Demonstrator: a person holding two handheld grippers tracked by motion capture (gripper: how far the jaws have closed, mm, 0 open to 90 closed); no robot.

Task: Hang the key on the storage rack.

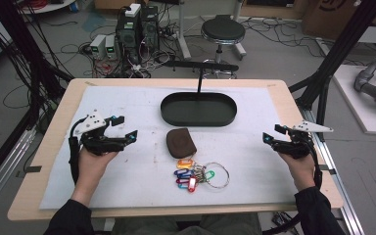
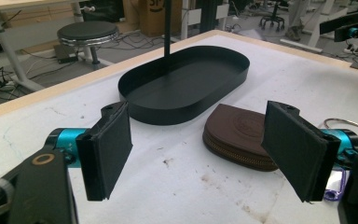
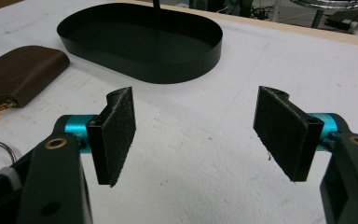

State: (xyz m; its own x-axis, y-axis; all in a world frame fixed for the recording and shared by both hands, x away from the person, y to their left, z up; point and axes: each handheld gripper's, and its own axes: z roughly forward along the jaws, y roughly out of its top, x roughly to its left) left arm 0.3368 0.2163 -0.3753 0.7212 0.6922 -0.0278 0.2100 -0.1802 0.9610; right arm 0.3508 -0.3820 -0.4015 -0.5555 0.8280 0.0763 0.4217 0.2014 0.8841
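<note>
A black oval tray point(image 1: 166, 111) with an upright post sits at the far middle of the white mat. Just in front of it lies a brown zip pouch point(image 1: 180, 142), and nearer me a ring of coloured key tags point(image 1: 192, 176). My left gripper point(image 1: 124, 128) hovers over the left of the mat, open and empty; the tray point(image 2: 135, 109) and pouch point(image 2: 235, 130) lie ahead between its jaws. My right gripper point(image 1: 271, 134) is held at the right side, also open and empty, with the tray point(image 3: 186, 70) ahead and the pouch point(image 3: 21, 74) to its left.
The white mat point(image 1: 127, 176) covers most of the wooden table point(image 1: 54, 122). Behind the table stand a round stool point(image 1: 223, 30), computer boxes point(image 1: 138, 29) and tangled cables on the floor. Black frame posts rise at both sides.
</note>
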